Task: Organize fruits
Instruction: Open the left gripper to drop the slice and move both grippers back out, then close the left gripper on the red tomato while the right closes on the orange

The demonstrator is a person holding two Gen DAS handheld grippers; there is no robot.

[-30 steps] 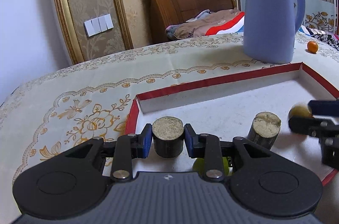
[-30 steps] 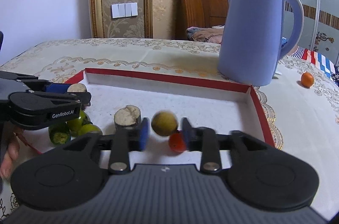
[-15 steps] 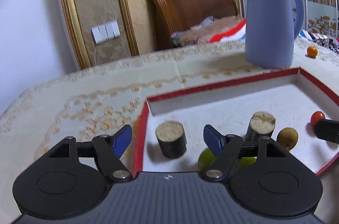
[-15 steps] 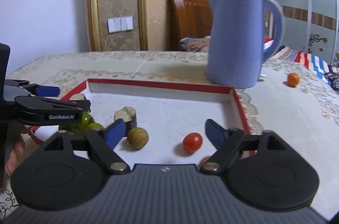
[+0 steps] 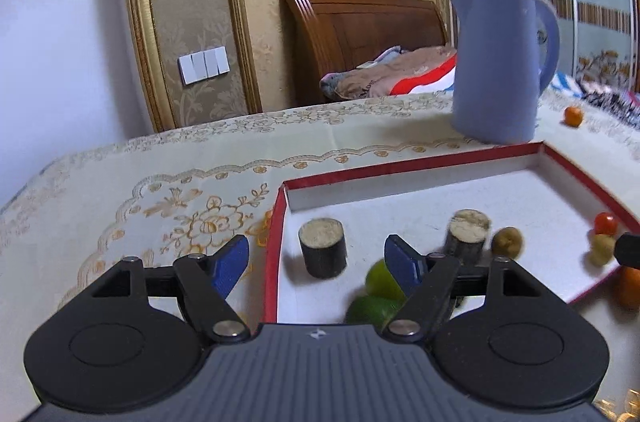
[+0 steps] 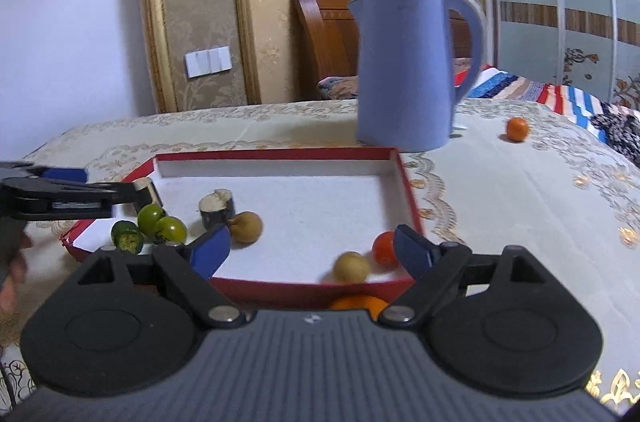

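Note:
A red-rimmed white tray holds two dark sugarcane pieces, green fruits, two brown longans and a cherry tomato. My left gripper is open just short of the tray's left corner; the nearer cane piece stands free beyond its pads. My right gripper hangs over the tray's front rim with its jaws opening and nothing between them. An orange lies on the cloth under it. From the right wrist, the left gripper shows side-on at the left.
A tall blue kettle stands behind the tray on the patterned tablecloth. A small orange lies to the kettle's right. A hand shows at the left edge. A bed and wardrobe are beyond the table.
Both grippers opened and drew back. The left one let go of the cane piece, which stands in the tray. The right one released the longan, which now lies on the tray floor.

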